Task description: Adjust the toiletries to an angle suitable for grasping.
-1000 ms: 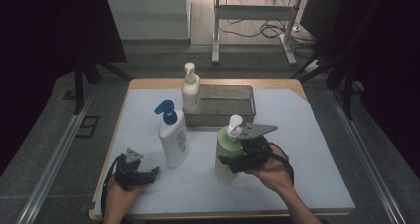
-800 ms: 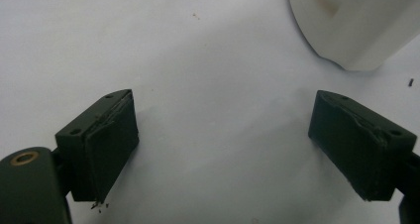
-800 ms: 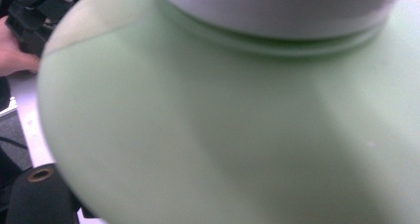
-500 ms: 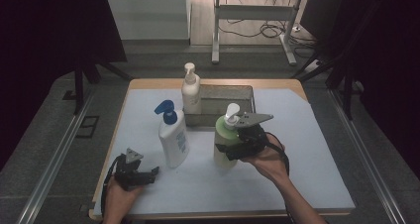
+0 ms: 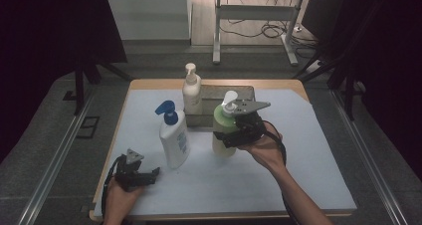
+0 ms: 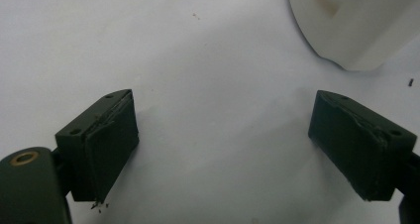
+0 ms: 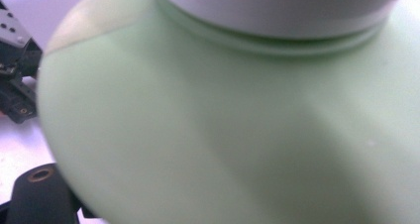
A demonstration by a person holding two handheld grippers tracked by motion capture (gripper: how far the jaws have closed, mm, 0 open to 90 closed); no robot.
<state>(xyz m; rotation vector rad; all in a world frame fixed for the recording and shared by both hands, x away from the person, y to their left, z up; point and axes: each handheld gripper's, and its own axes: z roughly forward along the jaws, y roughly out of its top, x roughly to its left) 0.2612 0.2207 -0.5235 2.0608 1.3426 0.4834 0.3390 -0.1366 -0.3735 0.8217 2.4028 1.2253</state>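
Green bottle with white pump, upright near table centre, just in front of the grey tray; whether its base touches the sheet, cannot tell. Right hand-held gripper pinches its body from the right side; in the right gripper view the green wall sits right against the camera. White bottle with blue pump stands just left of it, apart. Cream bottle stands behind, at the tray's left edge. Left hand-held gripper rests at front left, jaws spread wide, nothing between them, over bare white sheet.
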